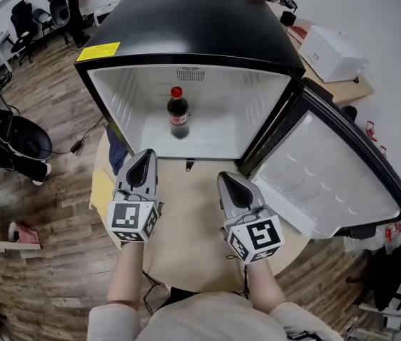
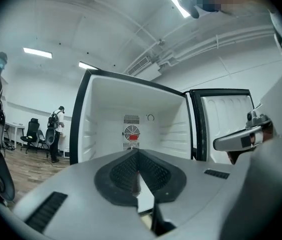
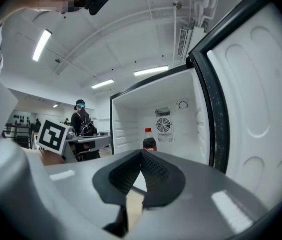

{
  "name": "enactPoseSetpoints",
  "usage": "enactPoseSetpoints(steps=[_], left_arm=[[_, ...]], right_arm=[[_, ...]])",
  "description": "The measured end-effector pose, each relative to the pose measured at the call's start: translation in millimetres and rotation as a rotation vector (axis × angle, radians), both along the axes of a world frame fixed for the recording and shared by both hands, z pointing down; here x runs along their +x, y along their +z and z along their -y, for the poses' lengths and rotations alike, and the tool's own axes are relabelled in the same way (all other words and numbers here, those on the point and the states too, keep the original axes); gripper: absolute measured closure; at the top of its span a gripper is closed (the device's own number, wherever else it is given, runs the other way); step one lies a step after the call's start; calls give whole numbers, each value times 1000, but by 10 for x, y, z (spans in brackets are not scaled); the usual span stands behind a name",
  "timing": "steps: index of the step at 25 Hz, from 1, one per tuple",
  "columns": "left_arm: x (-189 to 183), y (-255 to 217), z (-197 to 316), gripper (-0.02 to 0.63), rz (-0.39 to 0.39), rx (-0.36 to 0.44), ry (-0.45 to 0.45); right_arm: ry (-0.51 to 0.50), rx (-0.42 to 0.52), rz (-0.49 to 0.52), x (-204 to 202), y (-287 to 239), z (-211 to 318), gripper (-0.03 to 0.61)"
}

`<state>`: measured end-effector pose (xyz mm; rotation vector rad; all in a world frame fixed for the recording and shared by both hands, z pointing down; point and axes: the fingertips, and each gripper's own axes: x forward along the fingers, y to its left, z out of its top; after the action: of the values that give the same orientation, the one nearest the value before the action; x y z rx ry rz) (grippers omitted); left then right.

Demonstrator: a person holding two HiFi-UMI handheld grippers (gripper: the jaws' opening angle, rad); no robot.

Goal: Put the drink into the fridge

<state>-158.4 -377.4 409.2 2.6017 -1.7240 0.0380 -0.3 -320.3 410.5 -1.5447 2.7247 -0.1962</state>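
A cola bottle with a red cap stands upright on the floor of the open black mini fridge, near its back wall. Its cap peeks over the jaws in the left gripper view, and the bottle shows plainly in the right gripper view. My left gripper hovers over the round table in front of the fridge, shut and empty, with its tips together. My right gripper hangs beside it, also shut on nothing. Both point at the fridge opening.
The fridge door stands swung wide to the right, its white inner side facing up. A dark cloth hangs at the table's left edge. Office chairs stand on the wooden floor to the left. A white box lies on a desk behind.
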Motion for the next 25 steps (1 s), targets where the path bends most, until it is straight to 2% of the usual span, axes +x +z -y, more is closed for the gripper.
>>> enactPoseSetpoints(steps=[14,21,25], left_arm=[[-375,-567,-1084,606,-46,66,-3],[-489,-804,-1572,606,-108,74,32],[-578,-911,-1827,606,-109,97,32]], right_arm=[[67,87,-6,-129,-473,-776,568],[93,129,-10,-194,-663,-1217,568],[102,154,-20,-242,-767,-1460,568]])
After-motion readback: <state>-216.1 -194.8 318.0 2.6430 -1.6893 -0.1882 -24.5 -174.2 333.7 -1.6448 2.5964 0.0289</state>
